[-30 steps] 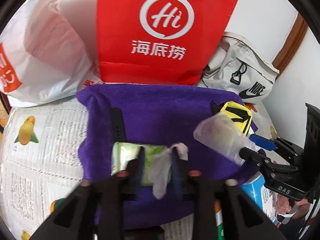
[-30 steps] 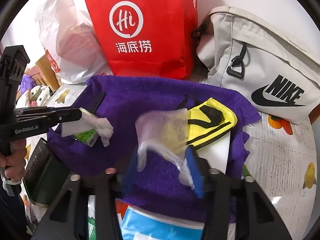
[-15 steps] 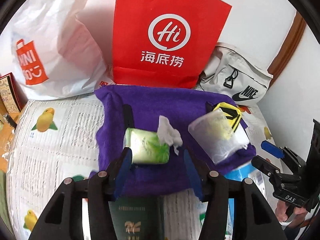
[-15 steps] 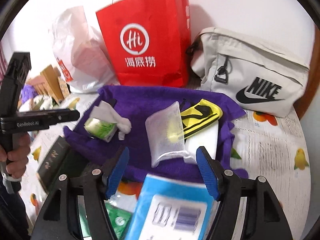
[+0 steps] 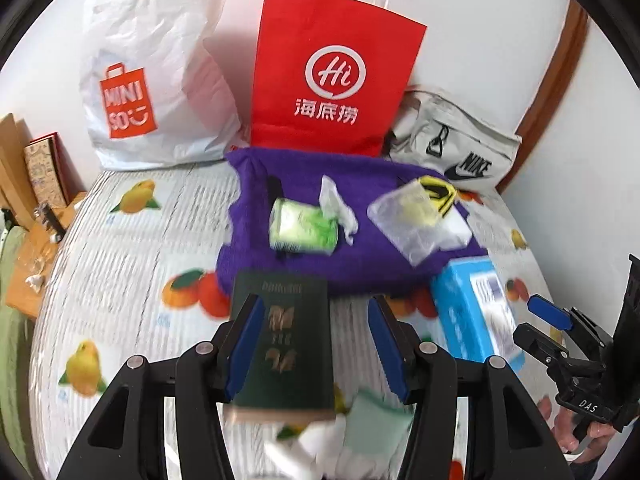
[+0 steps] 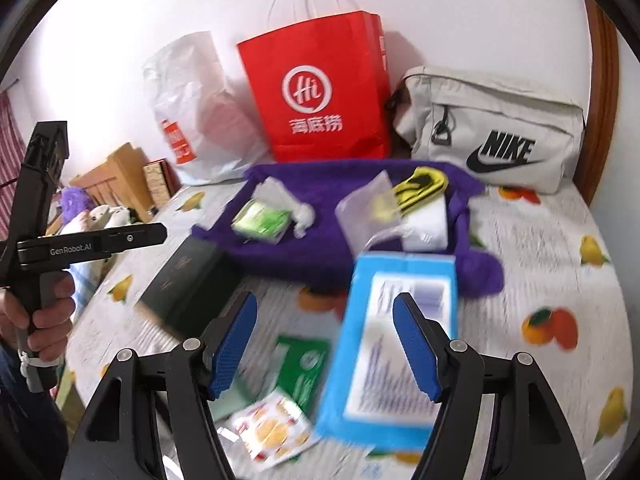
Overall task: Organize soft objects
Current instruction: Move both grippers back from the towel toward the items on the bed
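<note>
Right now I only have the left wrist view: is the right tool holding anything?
Observer: No. The right tool is open and empty; the blue box just lies on the bed beneath it.
Operator: My lower edge is a blur. What lies next to that box?
Observer: A green-and-white packet, flat on the bed to the left of the box.
Operator: Anything nearer than that?
Observer: A small red-and-yellow sachet, lying in front of the packet, closest to the tool.
</note>
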Demonstrator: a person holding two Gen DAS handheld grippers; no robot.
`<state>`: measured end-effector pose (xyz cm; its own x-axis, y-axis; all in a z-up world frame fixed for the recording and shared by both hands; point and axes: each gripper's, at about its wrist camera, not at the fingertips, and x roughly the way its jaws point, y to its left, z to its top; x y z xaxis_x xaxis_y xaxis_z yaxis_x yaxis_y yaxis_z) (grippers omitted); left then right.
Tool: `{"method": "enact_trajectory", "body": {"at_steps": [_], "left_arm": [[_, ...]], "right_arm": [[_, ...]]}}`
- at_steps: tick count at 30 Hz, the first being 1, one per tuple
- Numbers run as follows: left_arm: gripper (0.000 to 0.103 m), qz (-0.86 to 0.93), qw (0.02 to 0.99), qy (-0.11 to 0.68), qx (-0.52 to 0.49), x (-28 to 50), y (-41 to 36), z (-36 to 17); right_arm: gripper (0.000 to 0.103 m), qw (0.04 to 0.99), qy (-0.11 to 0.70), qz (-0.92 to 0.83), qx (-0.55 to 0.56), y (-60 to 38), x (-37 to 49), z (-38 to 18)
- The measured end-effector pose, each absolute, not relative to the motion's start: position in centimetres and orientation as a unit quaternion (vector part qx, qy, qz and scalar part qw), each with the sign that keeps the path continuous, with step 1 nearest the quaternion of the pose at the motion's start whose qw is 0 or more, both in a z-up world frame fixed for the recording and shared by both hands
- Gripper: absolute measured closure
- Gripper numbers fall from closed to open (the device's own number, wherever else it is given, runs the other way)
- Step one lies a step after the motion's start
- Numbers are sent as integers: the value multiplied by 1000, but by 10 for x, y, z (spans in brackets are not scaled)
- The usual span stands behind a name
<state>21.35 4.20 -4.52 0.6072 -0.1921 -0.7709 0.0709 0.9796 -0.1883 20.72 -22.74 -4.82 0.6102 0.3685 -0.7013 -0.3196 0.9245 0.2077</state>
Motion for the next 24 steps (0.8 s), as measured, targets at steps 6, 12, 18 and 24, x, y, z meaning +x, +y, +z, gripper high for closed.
{"method": "enact_trajectory", "body": {"at_steps": [6,12,18,24], "left_arm": [[51,-77,892,438,-76,174,47,-55],[51,-80,886,450,-78,142,51,-77],[51,-61,877,470,-79,122,58,-107],[51,-56,871,479,-98,110,68,-126]], "right_arm": [[33,890,403,213,13,-214,163,-56],[33,886,404,224,30,-210,133,-72],[33,879,422,221,9,-198,116,-97],[33,874,433,220,-1,-190,113,-115]]}}
